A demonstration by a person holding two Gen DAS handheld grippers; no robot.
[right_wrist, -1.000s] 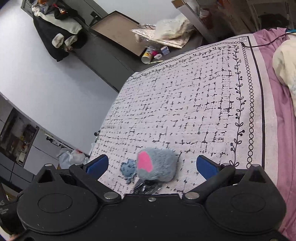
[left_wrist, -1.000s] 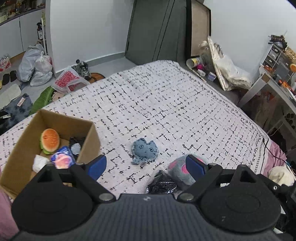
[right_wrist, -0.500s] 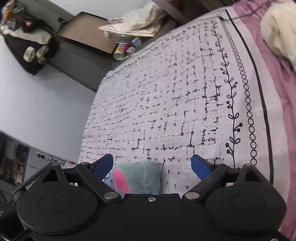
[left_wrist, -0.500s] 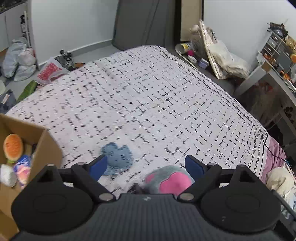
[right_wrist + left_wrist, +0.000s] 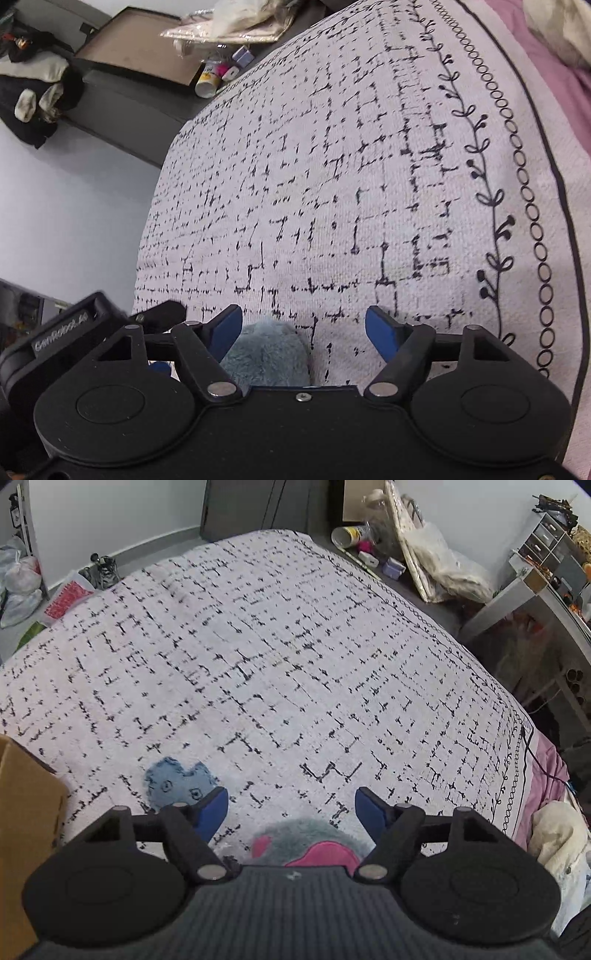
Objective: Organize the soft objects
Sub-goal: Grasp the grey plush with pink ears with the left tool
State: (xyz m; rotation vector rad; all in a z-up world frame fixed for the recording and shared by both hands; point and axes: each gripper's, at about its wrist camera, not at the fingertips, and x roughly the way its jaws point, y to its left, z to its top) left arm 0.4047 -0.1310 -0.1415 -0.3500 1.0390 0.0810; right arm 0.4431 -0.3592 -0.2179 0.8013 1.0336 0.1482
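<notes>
Left wrist: left gripper point(image 5: 291, 808) fingers spread, just been closing, over the grey-pink plush point(image 5: 306, 840) on the bed point(image 5: 295, 646); no pinch yet.
Right wrist: right gripper point(image 5: 303, 330) likewise closing, plush point(image 5: 266, 356) beside its left finger, whether touching unclear.
Handling: probably light, squashy; grip the body's middle.

The left gripper point(image 5: 291, 808) is seen with its jaws just narrowed, apart above a grey-and-pink plush toy point(image 5: 306, 840) on the patterned bedspread point(image 5: 277, 657); no contact is visible. A blue plush point(image 5: 177, 782) lies beside its left finger, a cardboard box point(image 5: 26, 812) farther left.
</notes>
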